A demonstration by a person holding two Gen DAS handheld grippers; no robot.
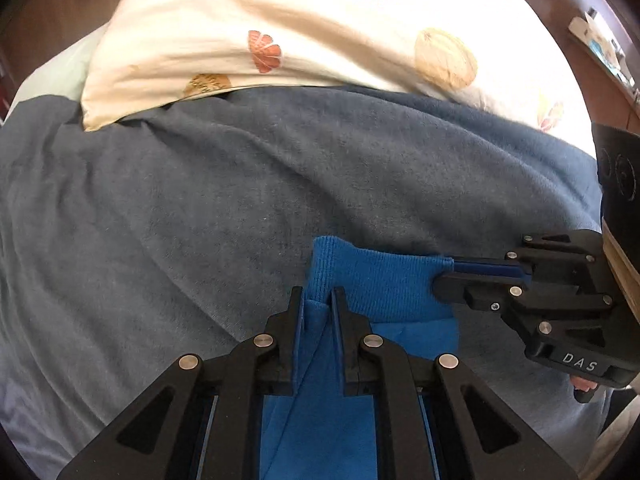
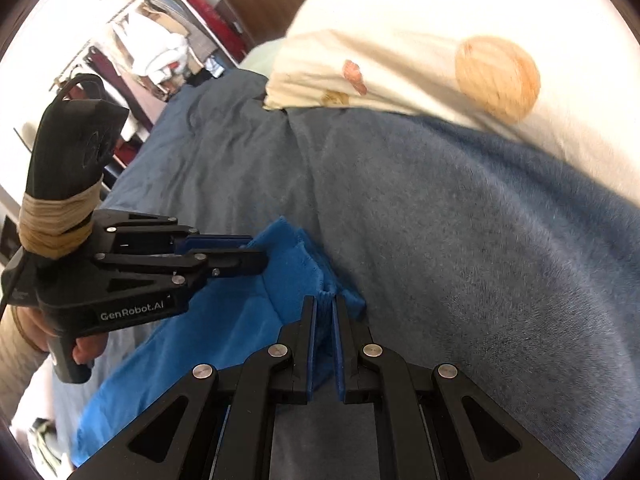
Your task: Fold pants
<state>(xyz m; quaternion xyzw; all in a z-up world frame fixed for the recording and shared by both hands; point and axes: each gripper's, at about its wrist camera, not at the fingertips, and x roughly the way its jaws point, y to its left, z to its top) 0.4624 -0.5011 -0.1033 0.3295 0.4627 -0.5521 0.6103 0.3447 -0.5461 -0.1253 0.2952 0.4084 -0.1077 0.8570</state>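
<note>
Bright blue pants (image 1: 384, 280) lie on a blue-grey blanket, their ribbed band lifted between the two grippers. My left gripper (image 1: 319, 294) is shut on the band's left end, with a fold of blue cloth running down between its fingers. My right gripper (image 1: 444, 276) comes in from the right and pinches the band's other corner. In the right wrist view, my right gripper (image 2: 325, 300) is shut on a bunched edge of the pants (image 2: 224, 328). There the left gripper (image 2: 256, 254) reaches in from the left onto the same band, and the rest of the pants trail down-left.
The blue-grey blanket (image 1: 200, 200) covers the bed. A cream pillow with shell prints (image 1: 320, 20) lies along its far side. Cluttered shelves (image 2: 160, 40) stand beyond the bed's left side. A person's hand (image 2: 86, 350) holds the left gripper's handle.
</note>
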